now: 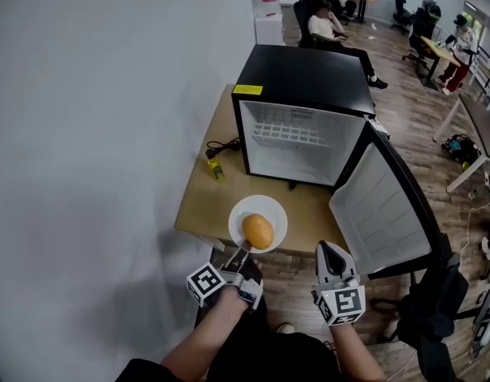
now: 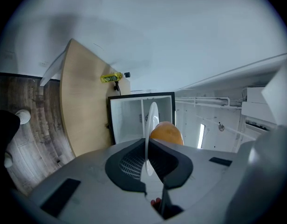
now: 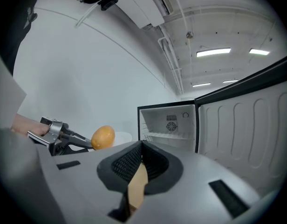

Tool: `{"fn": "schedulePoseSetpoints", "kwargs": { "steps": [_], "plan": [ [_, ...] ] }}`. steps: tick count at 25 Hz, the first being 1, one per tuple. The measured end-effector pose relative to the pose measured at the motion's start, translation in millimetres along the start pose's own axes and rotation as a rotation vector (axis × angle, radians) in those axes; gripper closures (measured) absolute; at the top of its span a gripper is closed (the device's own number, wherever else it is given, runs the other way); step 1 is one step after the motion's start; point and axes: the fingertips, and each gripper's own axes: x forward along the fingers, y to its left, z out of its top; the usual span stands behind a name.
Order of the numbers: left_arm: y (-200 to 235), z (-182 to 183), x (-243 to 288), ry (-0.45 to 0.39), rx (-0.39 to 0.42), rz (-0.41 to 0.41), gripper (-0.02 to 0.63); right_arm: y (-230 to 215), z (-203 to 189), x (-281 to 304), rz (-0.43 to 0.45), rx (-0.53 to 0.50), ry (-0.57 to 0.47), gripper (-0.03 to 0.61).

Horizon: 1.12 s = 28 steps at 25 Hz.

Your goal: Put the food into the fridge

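A round orange food [image 1: 258, 231] lies on a white plate [image 1: 274, 213] held over the wooden table's [image 1: 204, 201] front edge. My left gripper [image 1: 243, 253] is shut on the plate's near rim; in the left gripper view the plate [image 2: 153, 115] stands edge-on between the jaws with the food [image 2: 167, 132] beside it. The black mini fridge [image 1: 309, 78] stands on the table, its door [image 1: 384, 205] swung open to the right and its white inside bare. My right gripper [image 1: 331, 253] hovers right of the plate, shut and holding nothing [image 3: 142, 144].
A small yellow object [image 1: 216, 168] with a black cable lies on the table left of the fridge. A grey wall runs along the left. A black chair [image 1: 436, 301] stands below the open door. People sit at desks far behind.
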Motion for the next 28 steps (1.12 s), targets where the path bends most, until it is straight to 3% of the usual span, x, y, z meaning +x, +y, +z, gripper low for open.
{"fn": "schedulePoseSetpoints", "kwargs": {
  "steps": [4,10,28],
  "plan": [
    [-5,12,23,0.040,0.012,-0.006,0.594,-14,4,31,-0.059,0.012,0.012,0.519],
    [-1,6,60,0.130,-0.051,0.010,0.594,-28,8,71,-0.079,0.059,-0.006,0.519],
    [-39,56,180,0.287,-0.009,0.001,0.594,-39,27,154,-0.181,0.065,0.002,0.518]
  ]
}}
